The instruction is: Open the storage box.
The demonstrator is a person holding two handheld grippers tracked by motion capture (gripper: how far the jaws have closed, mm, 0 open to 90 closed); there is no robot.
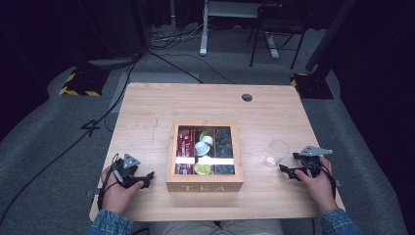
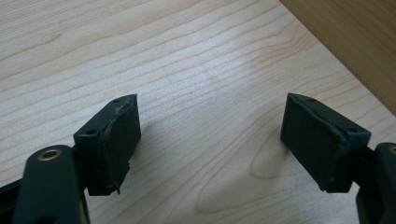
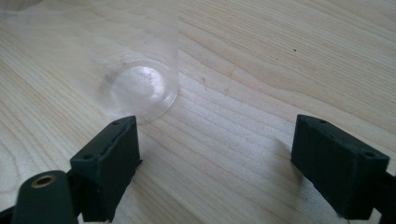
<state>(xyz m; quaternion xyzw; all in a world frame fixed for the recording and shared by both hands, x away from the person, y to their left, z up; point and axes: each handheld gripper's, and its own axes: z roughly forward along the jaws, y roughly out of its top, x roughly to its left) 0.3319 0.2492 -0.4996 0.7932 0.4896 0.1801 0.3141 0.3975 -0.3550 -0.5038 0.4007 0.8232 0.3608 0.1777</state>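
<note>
Table (image 1: 147,112) of pale wood, seen from above, with a person's two hands at its near edge, each holding a black two-jaw gripper.

At the centre near the front stands a square wooden box (image 1: 205,183) with "TEA" on its front wall. Its top is a glass pane in a wooden frame. Inside are three columns of compartments, with a pale band of glare across the glass hiding part of them. The left column holds red packets (image 1: 184,142). The middle column holds a small white cup-shaped item (image 1: 202,147) among yellow-green packets (image 1: 202,169). The right column holds dark packets (image 1: 224,138).

To the right of the box, apart from it, stands a clear plastic cup (image 1: 276,152), upright and empty. In the right gripper view its round base (image 3: 136,91) sits just beyond the left jaw tip, not touching it as far as can be told.

The left gripper (image 1: 144,179) rests low over the table, just left of the box; jaws spread wide, bare wood between them. The box's side (image 2: 355,42) shows at the upper right of the left gripper view.

The right gripper (image 1: 288,168) lies just right of the cup, pointing toward it; jaws spread wide, gripping nothing.
</note>
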